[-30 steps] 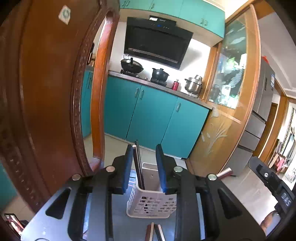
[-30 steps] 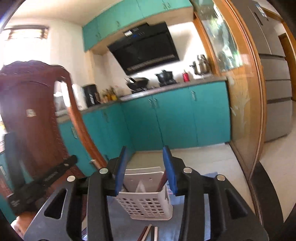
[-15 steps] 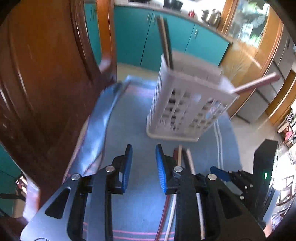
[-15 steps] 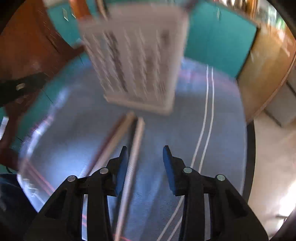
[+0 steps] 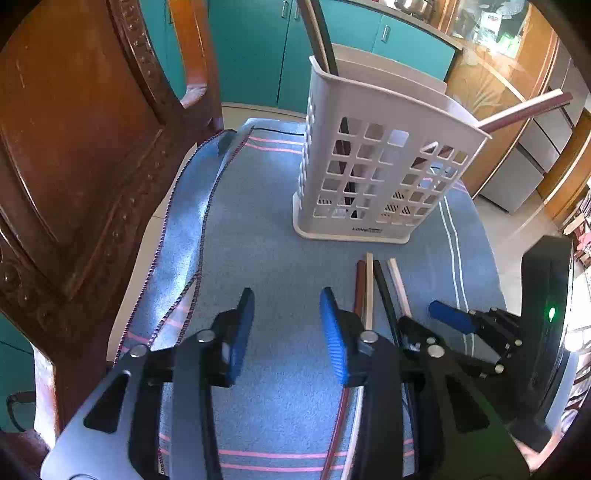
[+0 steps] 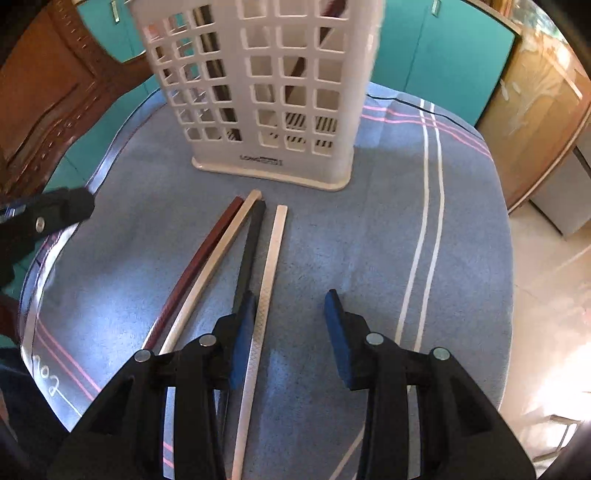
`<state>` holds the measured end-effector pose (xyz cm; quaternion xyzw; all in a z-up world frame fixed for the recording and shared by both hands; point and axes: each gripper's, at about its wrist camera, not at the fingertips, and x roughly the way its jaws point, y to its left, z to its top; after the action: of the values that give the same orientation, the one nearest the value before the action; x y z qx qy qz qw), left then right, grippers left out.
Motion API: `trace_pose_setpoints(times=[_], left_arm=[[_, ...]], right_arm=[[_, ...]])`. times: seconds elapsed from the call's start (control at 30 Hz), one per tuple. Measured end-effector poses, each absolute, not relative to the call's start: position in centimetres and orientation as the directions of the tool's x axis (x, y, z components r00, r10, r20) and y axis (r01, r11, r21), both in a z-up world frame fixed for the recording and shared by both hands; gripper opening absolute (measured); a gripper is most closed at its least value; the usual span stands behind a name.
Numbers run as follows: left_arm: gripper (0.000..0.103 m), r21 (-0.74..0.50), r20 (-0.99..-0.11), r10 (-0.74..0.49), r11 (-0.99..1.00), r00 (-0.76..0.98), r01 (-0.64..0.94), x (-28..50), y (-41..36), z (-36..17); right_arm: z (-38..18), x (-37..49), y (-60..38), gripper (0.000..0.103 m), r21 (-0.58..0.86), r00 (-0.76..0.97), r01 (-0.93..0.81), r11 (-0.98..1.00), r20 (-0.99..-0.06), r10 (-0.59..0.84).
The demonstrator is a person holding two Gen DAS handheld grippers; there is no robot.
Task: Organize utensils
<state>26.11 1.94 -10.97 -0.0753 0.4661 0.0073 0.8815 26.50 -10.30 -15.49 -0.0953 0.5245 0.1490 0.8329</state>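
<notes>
The right tongs (image 6: 290, 325) hang open and empty over the blue cloth (image 6: 332, 240), their left pad just beside the pale chopstick (image 6: 271, 266) that lies nearest the white holder (image 6: 269, 110). The left tongs (image 5: 286, 332) are likewise spread wide with nothing between the pads, low over the cloth on the near side of the holder.

Four chopsticks lie loose in front of the holder, side by side: a dark red one (image 6: 207, 254), a cream one (image 6: 221, 251), a black one (image 6: 251, 251) and the pale one. At least two sticks already stand inside the holder: a dark one (image 5: 321, 33) at its left corner and a reddish one (image 5: 524, 110) leaning out of its right corner. The job therefore looks partly done, with four pieces left.

The holder's rim is cut off in the right view, so its full contents cannot be counted. The sticks' near ends vanish under the tongs.
</notes>
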Motion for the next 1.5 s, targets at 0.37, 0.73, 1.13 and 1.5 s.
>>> trace_pose_setpoints(times=[0.37,0.73,1.13,1.5], left_arm=[[0.043,-0.090,-0.835,-0.037,0.993,0.549,-0.070,25.8,1.5,-11.7],[0.049,-0.013,-0.867,-0.006,1.000,0.498,-0.010,25.9,-1.2,-14.2],[0.055,0.035,-0.885,0.017,0.999,0.465,0.031,26.0,-2.5,-16.0],[0.056,0.053,-0.889,0.031,0.998,0.457,0.036,26.0,-2.9,-16.9]], right_arm=[[-15.0,27.3,-11.7,0.008,-0.007,0.417,-0.308,0.951,-0.900,0.128],[-14.9,27.4,-14.2,0.007,-0.003,0.418,-0.236,0.972,-0.903,0.099],[-14.6,28.0,-15.3,0.009,0.018,0.417,-0.217,0.976,-0.902,0.109],[-14.8,27.6,-14.8,0.019,0.009,0.420,-0.217,0.976,-0.902,0.102]])
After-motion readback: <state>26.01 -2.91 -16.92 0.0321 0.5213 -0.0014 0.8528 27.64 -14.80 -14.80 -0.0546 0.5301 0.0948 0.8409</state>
